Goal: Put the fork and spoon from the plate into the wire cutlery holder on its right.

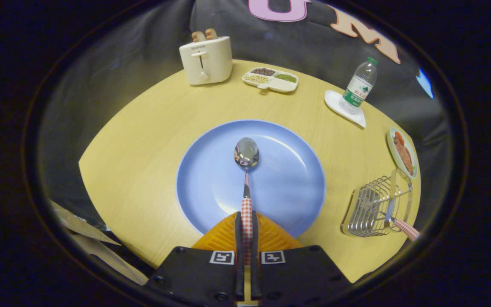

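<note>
Steel-bowled, the spoon [246,170] juts over the blue plate [288,187], its checked handle pinched between the gripper [246,226] fingers. Likely light, stiff and slippery at the bowl; the handle gives safer purchase. The wire cutlery holder [375,207] stands right.

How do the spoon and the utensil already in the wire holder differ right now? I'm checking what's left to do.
The spoon is clamped by its handle in the tongs, its bowl out over the blue plate; the other utensil rests in the wire holder, free of the tongs. The spoon's bowl shows; the other's head is unclear. Both have red checked handles.
</note>
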